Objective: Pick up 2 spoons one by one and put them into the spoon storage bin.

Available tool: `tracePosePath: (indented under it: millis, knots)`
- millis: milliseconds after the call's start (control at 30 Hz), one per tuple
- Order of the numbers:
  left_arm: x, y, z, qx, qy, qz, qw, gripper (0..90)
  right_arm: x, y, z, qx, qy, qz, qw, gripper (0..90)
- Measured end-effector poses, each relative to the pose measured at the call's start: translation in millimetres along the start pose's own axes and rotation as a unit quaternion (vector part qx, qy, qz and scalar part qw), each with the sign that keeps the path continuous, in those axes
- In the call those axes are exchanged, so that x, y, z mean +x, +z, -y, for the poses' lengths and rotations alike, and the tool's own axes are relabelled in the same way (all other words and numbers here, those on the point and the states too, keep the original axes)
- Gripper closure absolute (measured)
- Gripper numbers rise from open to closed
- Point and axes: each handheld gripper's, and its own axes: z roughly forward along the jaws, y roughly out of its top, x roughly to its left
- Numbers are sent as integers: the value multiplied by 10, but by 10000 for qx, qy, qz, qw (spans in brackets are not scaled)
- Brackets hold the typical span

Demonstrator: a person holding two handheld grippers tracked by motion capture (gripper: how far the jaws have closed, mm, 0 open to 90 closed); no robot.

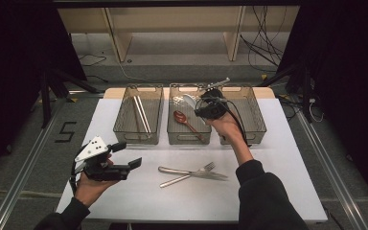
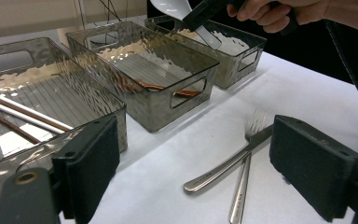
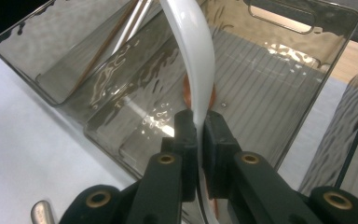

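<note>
Two grippers worked at a table; the right gripper (image 3: 196, 128) pinched a white spoon (image 3: 193, 56).
Its jaws clamped the handle above the middle bin (image 1: 172, 125). The left gripper (image 2: 191, 168) waited wide and unladen near a fork (image 1: 199, 170).

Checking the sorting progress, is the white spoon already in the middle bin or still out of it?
Out, held. The right gripper is shut on the white spoon, held above the middle bin, where a brown spoon lies.
</note>
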Motion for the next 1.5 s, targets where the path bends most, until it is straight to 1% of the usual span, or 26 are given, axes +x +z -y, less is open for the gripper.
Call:
tracePosePath:
  millis: [67,200,300,700,733,767,800,867,933,1067,1167,1233,1300,1400,1467,1500]
  knots:
    - [0,0,0,5,4,3,10000,156,-16,15,3,-5,41,-9,10000,859]
    - [0,-2,-2,3,12,1,10000,156,-38,61,5,47,86,62,9999,858]
    - [2,-1,-1,3,10,-4,10000,156,-55,100,9,46,88,43,9999,858]
    - [1,-6,-3,-8,-3,5,10000,156,-52,251,35,230,170,99,9995,847]
    - [1,-6,-3,-6,-1,4,10000,156,-52,260,36,249,179,92,9995,824]
    - [2,-8,-4,8,15,9,10000,156,-52,269,36,256,209,56,9994,756]
    - [0,-7,-4,-7,0,6,10000,156,-52,279,33,313,218,5,9993,706]
    - [0,-7,-4,-7,-1,5,10000,156,-39,279,33,330,208,7,9992,651]
    - [2,-7,-3,1,2,2,10000,156,-32,269,35,336,163,-74,9993,592]
    - [1,-8,-4,10,18,5,10000,156,9,214,44,353,26,-172,9992,535]
    - [1,-7,-3,13,19,-1,10000,156,68,143,60,292,-107,-349,9989,492]
    - [1,-8,-2,11,17,-1,10000,156,133,83,91,266,-307,-506,9979,458]
    - [1,-6,-2,3,1,-11,10000,156,182,37,123,277,-465,-584,9968,437]
    - [-3,-8,-4,3,13,-7,10000,156,252,-32,188,256,-632,-742,9949,416]
    - [-4,-6,-4,4,9,-9,10000,156,295,-68,242,280,-671,-797,9942,402]
    - [-3,-4,-3,7,13,-10,10000,156,305,-82,274,293,-744,-840,9933,396]
